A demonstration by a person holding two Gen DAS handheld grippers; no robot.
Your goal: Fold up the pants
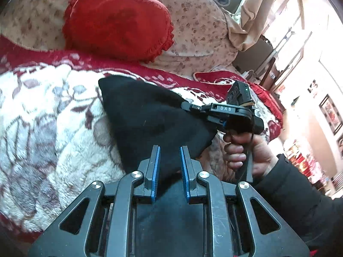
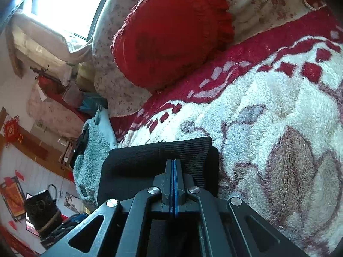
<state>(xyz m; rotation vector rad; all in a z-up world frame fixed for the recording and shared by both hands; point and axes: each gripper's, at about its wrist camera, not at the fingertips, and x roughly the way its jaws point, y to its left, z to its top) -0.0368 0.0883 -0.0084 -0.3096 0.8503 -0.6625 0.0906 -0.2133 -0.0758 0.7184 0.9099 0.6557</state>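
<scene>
The black pants (image 1: 145,115) lie on a plush red-and-white blanket (image 1: 53,111) and are drawn taut into a wedge between my two grippers. My left gripper (image 1: 169,150) has its blue pads a little apart, with a thick fold of the black cloth filling the gap. To the right, a hand (image 1: 242,150) in a dark sleeve holds my right gripper (image 1: 185,106), whose tip pinches the pants' far edge. In the right wrist view, my right gripper (image 2: 174,160) has its pads pressed together over the pants (image 2: 133,160), beside a ribbed band (image 2: 193,150).
A round red frilled cushion (image 1: 118,19) (image 2: 171,34) leans on a floral-covered backrest (image 1: 199,21) behind the pants. The blanket (image 2: 278,117) spreads wide to the right. A grey fluffy cloth (image 2: 92,154) lies at the bed's left edge, with room clutter beyond.
</scene>
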